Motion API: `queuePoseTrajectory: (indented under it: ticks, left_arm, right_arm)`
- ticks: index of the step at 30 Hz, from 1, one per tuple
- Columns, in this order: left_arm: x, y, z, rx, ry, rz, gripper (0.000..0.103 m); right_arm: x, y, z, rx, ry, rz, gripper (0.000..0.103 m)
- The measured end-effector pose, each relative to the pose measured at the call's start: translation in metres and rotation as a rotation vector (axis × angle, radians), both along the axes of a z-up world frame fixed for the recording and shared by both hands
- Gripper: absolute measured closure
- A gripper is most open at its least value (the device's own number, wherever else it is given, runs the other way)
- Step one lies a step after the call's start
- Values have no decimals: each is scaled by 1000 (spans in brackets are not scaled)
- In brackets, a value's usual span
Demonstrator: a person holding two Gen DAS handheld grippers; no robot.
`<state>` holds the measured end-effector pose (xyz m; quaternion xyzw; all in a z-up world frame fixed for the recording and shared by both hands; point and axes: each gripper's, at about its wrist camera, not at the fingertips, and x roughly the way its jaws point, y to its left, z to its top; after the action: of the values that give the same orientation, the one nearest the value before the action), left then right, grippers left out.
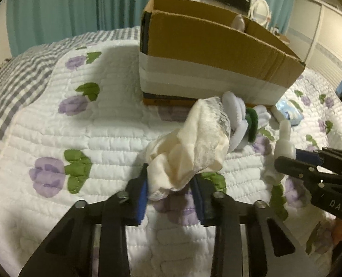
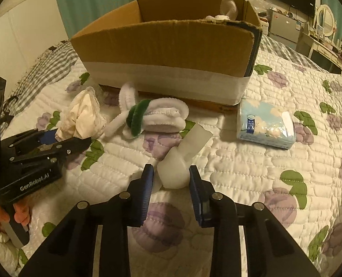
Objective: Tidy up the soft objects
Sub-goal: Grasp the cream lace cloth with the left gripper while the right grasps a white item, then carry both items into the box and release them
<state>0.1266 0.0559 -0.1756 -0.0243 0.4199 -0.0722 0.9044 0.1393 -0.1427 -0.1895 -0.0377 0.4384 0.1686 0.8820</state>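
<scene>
Nearest the lens, the left gripper has its blue pads pressed against a crumpled cream cloth, which bulges up between them above the quilted floral bedspread. The right gripper closes on a white foam piece in the same way. Beyond lie a white and green fuzzy bundle and a blue tissue pack, both near the open cardboard box.

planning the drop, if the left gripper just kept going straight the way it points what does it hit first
Probably the white and green plush just beyond the cloth the left gripper grips, then the box wall behind it. Depth is hard to judge through the fisheye.
</scene>
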Motion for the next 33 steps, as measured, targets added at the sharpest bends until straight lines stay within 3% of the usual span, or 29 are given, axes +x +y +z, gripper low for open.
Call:
queuePoseTrajectory:
  ticks: [7, 12, 24, 33]
  left_arm:
    - [-12, -9, 25, 43, -41, -27, 75]
    - [-25, -14, 53, 19, -68, -39, 75]
    - [-49, -34, 143, 54, -231, -53, 75]
    - [-26, -36, 199, 76, -337, -31, 75]
  right_arm:
    - [-7, -1, 12, 24, -3, -3, 74]
    - [-21, 3, 35, 13, -41, 15, 74]
    - [-57, -6, 147, 15, -252, 59, 74]
    - [-47, -6, 211, 2, -360, 65, 74]
